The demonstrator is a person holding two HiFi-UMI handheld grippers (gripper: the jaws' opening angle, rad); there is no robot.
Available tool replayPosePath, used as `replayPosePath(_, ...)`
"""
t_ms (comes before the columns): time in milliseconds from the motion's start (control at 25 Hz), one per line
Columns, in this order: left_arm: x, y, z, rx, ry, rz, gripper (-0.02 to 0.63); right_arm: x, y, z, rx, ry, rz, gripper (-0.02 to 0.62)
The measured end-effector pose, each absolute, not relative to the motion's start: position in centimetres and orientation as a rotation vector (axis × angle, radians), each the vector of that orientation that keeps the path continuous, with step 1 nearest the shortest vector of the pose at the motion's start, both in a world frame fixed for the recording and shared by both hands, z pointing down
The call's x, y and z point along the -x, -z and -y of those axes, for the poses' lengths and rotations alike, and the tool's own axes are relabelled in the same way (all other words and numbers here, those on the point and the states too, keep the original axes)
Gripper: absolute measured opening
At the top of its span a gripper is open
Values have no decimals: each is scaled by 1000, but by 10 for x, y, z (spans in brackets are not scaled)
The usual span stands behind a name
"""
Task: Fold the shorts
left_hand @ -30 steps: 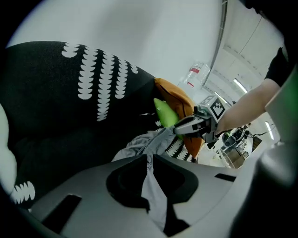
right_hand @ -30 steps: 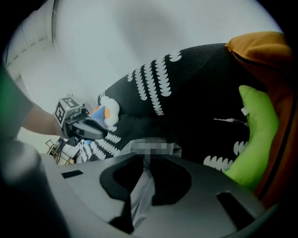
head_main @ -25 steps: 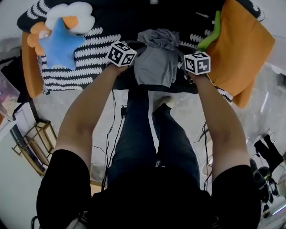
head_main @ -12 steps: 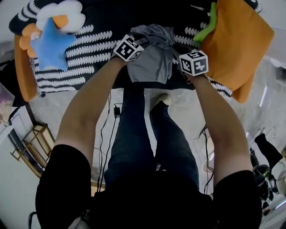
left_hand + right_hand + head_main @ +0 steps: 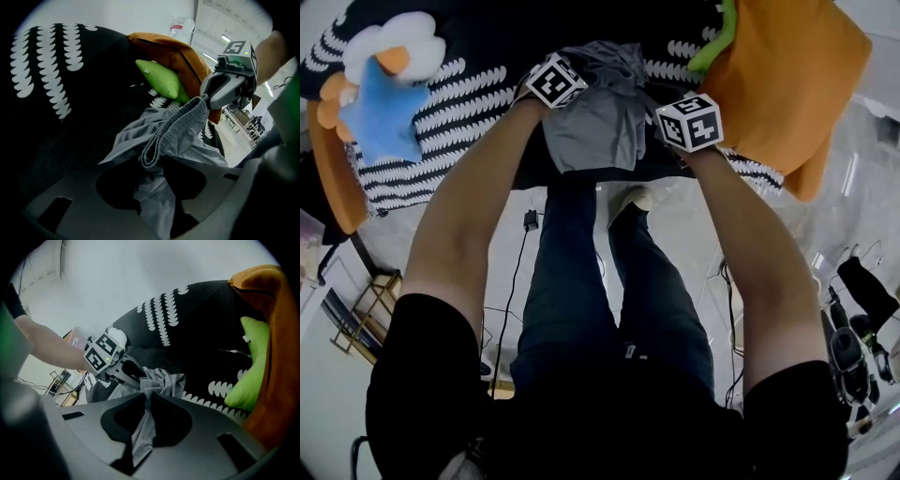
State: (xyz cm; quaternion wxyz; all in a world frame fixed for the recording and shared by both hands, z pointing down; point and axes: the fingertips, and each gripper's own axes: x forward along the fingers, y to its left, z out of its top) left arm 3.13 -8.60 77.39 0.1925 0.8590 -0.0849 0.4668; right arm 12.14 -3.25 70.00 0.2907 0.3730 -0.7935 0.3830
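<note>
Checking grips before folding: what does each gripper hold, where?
Right gripper: grey shorts, by the waistband. Left gripper: nothing; its jaws have just been opening, waistband loose between.

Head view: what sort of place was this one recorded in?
Probably a staged bed or sofa corner inside a large workroom: a black patterned cover with an orange cushion and plush star, loose cables on the floor, strip lights overhead.

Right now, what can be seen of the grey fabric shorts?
The grey shorts look like thin soft fabric with a ribbed elastic waistband. They lie crumpled on the black white-patterned blanket, near its front edge. The right gripper pinches one bunch; the left gripper has just been opening its jaws, cloth loose between them.
</note>
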Motion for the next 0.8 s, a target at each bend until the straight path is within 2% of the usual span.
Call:
replayPosePath(280, -31, -760, 90, -2416, -1232, 291, 91, -119, -700, 31, -962, -1005, 2120, 41)
replayPosePath(800, 16, -720, 38, -2506, -1220, 282, 78, -113, -711, 17, -869, -911, 2081, 41)
